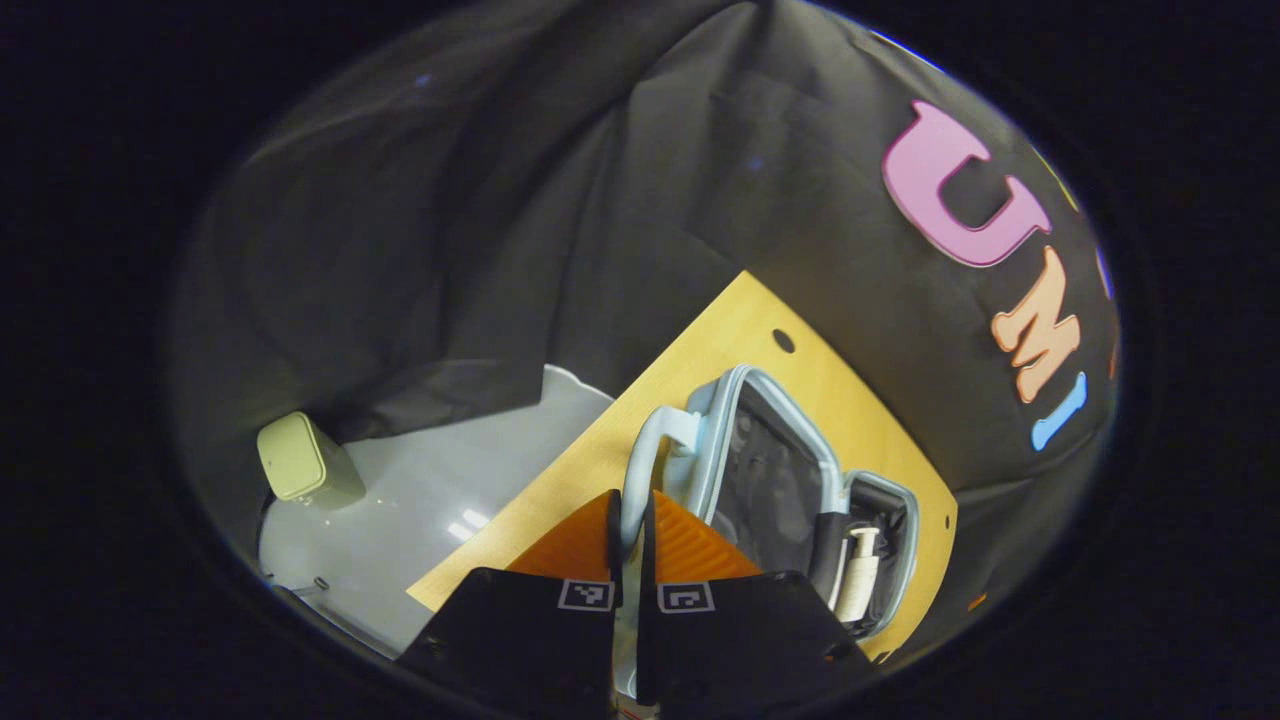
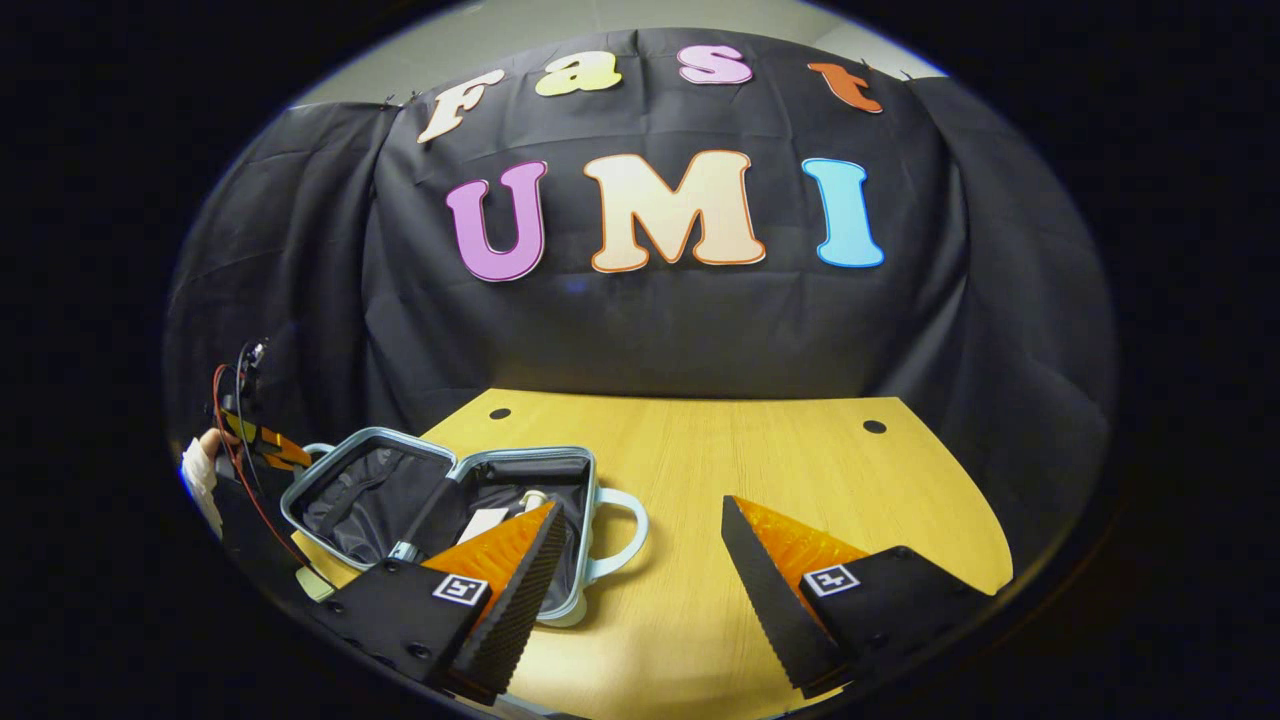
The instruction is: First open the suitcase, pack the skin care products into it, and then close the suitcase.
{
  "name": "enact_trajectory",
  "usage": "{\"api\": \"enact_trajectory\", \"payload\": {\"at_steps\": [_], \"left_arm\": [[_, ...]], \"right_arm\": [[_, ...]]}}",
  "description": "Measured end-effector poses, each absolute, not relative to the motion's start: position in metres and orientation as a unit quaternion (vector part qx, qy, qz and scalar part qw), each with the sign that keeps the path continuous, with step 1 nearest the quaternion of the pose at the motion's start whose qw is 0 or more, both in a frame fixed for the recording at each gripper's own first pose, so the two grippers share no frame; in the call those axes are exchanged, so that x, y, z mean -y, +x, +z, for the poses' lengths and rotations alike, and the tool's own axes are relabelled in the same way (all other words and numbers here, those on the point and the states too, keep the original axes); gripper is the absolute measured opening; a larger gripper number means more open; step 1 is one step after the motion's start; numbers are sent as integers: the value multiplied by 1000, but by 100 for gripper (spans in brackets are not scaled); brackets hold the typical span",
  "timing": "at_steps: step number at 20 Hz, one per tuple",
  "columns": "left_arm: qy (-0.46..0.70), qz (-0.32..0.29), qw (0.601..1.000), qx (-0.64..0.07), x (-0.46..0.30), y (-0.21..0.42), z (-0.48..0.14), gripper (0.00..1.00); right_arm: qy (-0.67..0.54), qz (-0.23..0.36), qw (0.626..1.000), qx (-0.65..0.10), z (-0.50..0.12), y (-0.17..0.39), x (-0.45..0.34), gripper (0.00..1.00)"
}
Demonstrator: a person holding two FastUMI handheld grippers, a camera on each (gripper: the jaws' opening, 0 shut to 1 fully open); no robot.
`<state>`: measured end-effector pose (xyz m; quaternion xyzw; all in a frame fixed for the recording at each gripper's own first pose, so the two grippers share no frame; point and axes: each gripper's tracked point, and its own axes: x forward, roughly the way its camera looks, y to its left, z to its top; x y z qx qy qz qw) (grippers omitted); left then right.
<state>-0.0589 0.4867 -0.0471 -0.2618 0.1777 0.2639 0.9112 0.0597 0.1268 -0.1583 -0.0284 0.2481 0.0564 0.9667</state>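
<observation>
Pressed together on the pale handle of the suitcase, the left gripper is placed to swing the lid half over; a slow arc, hinge kept flat, would do it well. A cream bottle already lies inside. Right gripper hangs spread over bare table, with open room to its right. Table edge runs just beside the case.
</observation>
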Motion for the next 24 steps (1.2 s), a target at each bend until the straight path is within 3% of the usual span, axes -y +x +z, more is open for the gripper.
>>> {"api": "enact_trajectory", "payload": {"at_steps": [5, 13, 21, 24], "left_arm": [[-226, 219, 942, -118, -428, -48, 34, 5], [-138, 143, 976, -91, -285, 0, 103, 1], [-128, 61, 984, -108, -155, 76, 95, 5], [-143, 31, 982, -120, -123, 98, 76, 2]], "right_arm": [[-28, 51, 969, -241, -151, 59, -103, 98], [-30, 54, 971, -230, -142, 51, -57, 98], [-8, 19, 977, -211, -123, 40, 14, 98], [-6, 0, 978, -211, -120, 31, 38, 98]]}}
